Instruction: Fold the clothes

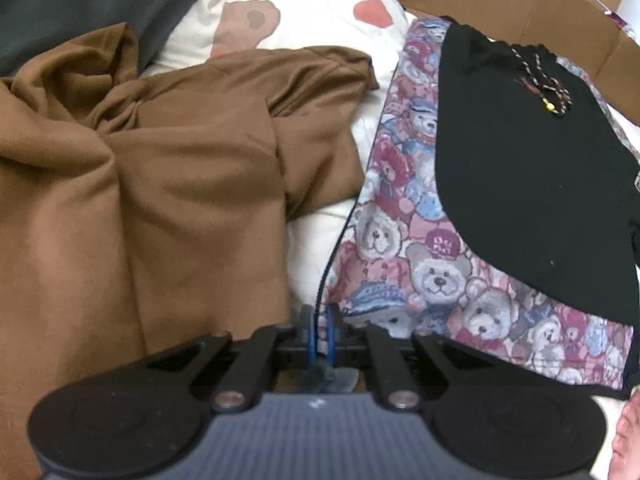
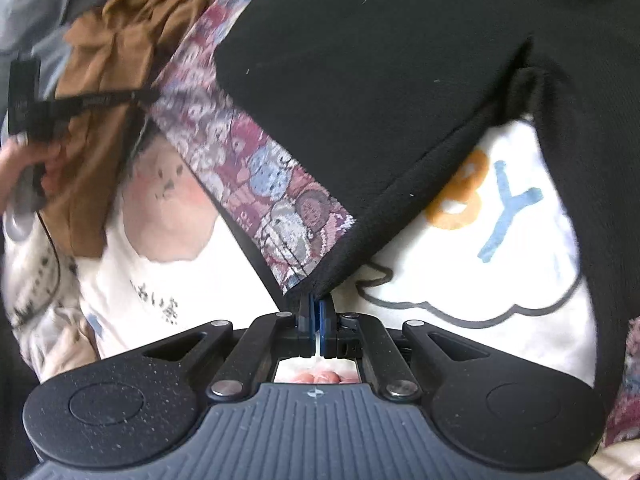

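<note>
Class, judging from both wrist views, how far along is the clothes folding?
Done: nothing looks fully folded. In hand: both grippers, left and right, pinch the edge of the bear-print garment with black lining. Left: the brown garment lies crumpled.

Left claw and right claw: black linkage arms, silver pivot screws, blue finger pads, grey ribbed housing flanked by round black discs; right housing carries a small crosshair mark
</note>
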Motion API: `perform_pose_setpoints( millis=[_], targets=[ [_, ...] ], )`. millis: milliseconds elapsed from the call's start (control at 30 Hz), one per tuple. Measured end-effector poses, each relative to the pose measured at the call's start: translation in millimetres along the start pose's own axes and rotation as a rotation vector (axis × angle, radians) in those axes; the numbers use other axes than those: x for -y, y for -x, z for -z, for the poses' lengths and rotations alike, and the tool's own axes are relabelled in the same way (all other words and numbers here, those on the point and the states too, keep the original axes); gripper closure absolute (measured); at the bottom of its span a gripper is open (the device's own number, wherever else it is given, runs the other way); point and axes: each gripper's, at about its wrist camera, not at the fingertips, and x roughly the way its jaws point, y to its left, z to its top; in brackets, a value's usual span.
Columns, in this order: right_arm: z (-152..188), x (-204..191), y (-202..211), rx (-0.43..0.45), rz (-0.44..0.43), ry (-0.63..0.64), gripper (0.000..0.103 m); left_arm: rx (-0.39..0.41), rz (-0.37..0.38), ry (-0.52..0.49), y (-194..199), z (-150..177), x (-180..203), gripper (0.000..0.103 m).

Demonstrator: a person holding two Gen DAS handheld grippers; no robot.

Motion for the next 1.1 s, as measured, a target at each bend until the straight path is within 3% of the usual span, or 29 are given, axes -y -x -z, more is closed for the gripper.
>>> perform_pose_setpoints(
  millis=[167,267,300,367,433,533,600,667,1100],
  targets=[
    [-2,-3,2,-0.009,0.022,0.051,0.103,0.015,-0.014,0.035,7,-2,-9,0.099],
    [-9,8,6,0.002,-0.028,-0.023,0.098,0.010,-0.014,0.027,7,-1,-8,0.099],
    [-10,11,10,0.017,-0.046,-0.050,0.094,0.012,-0.013,0.031,7,-1,-8,0.099],
    [-12,19,18,0.045,-0.054,-0.094,0.056,0.016,-0.011,0.039,9,0,-9,0.099],
    [-14,28,25,0.079,-0.066,-0.139,0.053,0.018,-0.008,0.045,8,0,-9,0.099],
    [-15,46,24,0.095,-0.069,-0.252,0.055,0.022,0.002,0.061,7,1,-10,0.099],
    [-14,56,19,0.095,-0.079,-0.320,0.061,0.018,-0.001,0.054,6,0,-10,0.099],
    [-14,55,11,0.083,-0.091,-0.336,0.101,0.015,-0.004,0.042,5,0,-8,0.099],
    [-12,27,-10,-0.002,-0.002,-0.132,0.103,0.016,-0.005,0.032,6,0,-7,0.099]
  ],
)
